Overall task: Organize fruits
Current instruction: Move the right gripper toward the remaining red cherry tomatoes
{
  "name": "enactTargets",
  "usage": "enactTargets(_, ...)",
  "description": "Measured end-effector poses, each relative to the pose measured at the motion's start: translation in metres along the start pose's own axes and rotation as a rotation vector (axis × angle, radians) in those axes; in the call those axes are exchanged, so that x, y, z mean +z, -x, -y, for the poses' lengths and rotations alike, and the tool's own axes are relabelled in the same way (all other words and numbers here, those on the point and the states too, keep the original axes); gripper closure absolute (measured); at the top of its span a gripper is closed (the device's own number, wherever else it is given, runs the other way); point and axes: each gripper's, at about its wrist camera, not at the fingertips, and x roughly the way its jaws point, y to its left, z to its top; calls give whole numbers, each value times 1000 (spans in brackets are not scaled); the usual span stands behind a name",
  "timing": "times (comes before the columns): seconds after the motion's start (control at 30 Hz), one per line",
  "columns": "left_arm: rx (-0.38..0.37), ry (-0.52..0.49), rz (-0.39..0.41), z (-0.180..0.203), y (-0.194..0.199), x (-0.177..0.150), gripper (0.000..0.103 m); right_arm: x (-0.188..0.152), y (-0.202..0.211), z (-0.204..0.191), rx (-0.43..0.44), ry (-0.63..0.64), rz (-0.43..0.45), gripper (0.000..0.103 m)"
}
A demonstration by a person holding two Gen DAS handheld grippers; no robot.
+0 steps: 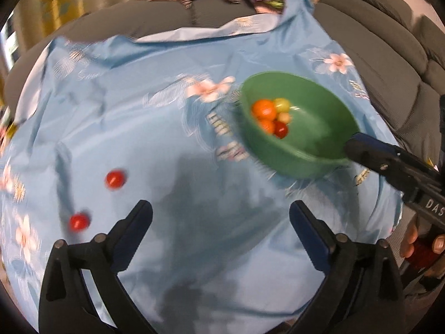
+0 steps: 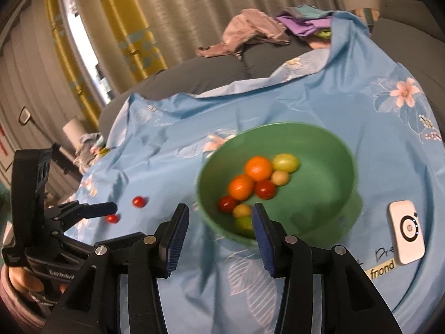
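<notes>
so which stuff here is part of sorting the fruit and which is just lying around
Part of the job:
- green bowl with fruit in it
- two loose red fruits on the cloth
- left gripper, right gripper, both open

Lying about:
- white device
- clothes pile
- blue floral cloth

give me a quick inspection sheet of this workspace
surface: blue floral cloth, wrinkled, spread over a grey sofa.
job's things: green bowl holds orange, red and yellow-green small fruits; two red cherry tomatoes lie loose on the cloth, apart from the bowl.
clutter: white round-dial device beside the bowl; crumpled clothes at the back.
grippers: left gripper open wide, nothing between its fingers; right gripper partly open at the bowl's near rim, gripping nothing.
cables: nothing seen.
surroundings: striped curtains.
</notes>
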Motion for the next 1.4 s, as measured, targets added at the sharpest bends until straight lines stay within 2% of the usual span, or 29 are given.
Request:
enactTargets(0.13, 14, 65, -8, -22, 15, -24, 4, -3, 0, -15, 32, 21, -14, 55)
enactTargets(0.37, 38, 155, 4, -52, 31, -46, 4, -6, -5, -44, 77, 76, -38, 55)
enactTargets(0.6, 16, 195, 22, -70, 35, -54, 4, -14, -17, -74, 101, 144, -90, 55)
enactTargets(0.87, 56, 243, 60, -108, 47, -76, 5, -16, -46, -96, 140, 176, -155, 55)
enactTargets(1.1, 54, 264, 67, -135, 41, -82, 19, -14, -81, -113, 167, 182, -212, 55)
enactTargets(1.17, 53, 256, 67, -141, 35, -77, 20, -13, -89, -116, 169, 189, -225, 55)
enactTargets(1.33, 44, 216, 58, -151, 18, -60, 33, -9, -115, -123, 163, 210, -261, 55)
enactTargets(1.4, 47, 195, 50, -154, 11, -55, 33, -9, -124, -124, 158, 218, -273, 55)
